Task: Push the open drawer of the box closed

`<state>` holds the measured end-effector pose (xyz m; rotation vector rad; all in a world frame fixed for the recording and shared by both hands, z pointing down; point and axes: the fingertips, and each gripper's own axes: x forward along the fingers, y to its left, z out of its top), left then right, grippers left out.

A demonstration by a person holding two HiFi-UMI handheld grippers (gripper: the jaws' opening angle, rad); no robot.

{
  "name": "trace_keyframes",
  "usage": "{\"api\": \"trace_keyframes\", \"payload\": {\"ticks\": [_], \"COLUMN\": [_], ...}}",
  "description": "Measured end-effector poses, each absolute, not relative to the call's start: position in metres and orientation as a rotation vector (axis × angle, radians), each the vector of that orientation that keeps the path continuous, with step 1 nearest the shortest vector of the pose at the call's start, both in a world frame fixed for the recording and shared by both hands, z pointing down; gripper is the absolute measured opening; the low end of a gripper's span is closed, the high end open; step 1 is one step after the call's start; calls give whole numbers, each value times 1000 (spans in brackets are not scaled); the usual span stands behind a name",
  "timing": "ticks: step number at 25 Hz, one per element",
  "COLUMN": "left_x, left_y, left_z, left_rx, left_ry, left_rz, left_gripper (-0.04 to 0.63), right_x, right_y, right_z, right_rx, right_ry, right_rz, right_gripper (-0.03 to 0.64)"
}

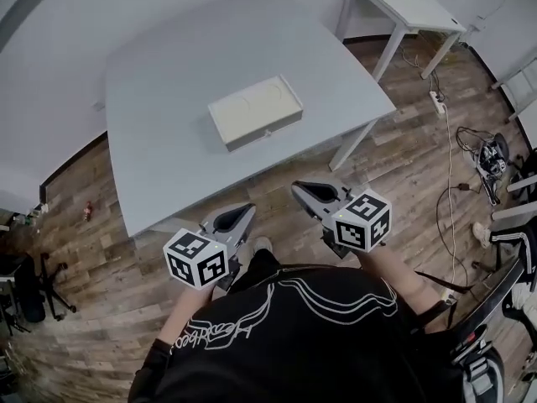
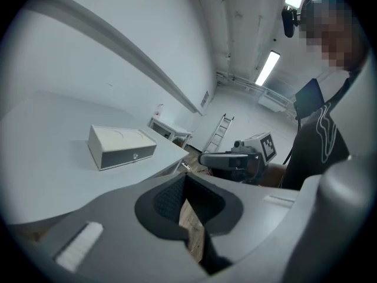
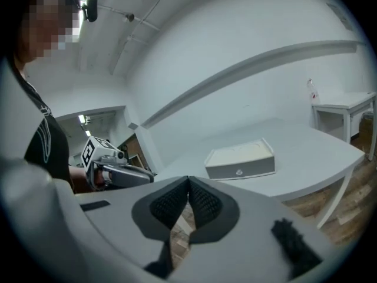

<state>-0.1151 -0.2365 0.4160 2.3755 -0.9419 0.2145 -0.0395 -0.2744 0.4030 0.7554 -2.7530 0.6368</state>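
Observation:
A flat cream box lies on the grey table, its grey drawer front with a small round knob facing me. The drawer front looks flush with the box body. Both grippers hang over the wooden floor, short of the table's near edge and well apart from the box. My left gripper is shut, tips touching, nothing between them; my right gripper is shut and empty too. The left gripper view has its own jaws closed, the box to the left. In the right gripper view the box sits beyond the closed jaws.
A small white side table stands at the back right. Cables and a power strip lie on the wooden floor to the right. A black chair base is at the left. A ladder leans against the far wall.

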Motion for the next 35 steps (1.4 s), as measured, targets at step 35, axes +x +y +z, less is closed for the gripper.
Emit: {"api": "trace_keyframes", "payload": {"ticks": [35], "left_x": [-35], "left_y": [-176], "left_z": [350], "left_rx": [2553], "left_ry": [-948], "left_rz": [279], "left_gripper": [5], "right_x": [15], "right_y": [-180], "right_z": [353], "right_rx": [557], "right_ry": [-2932], "right_rz": [659], "right_gripper": [9]}}
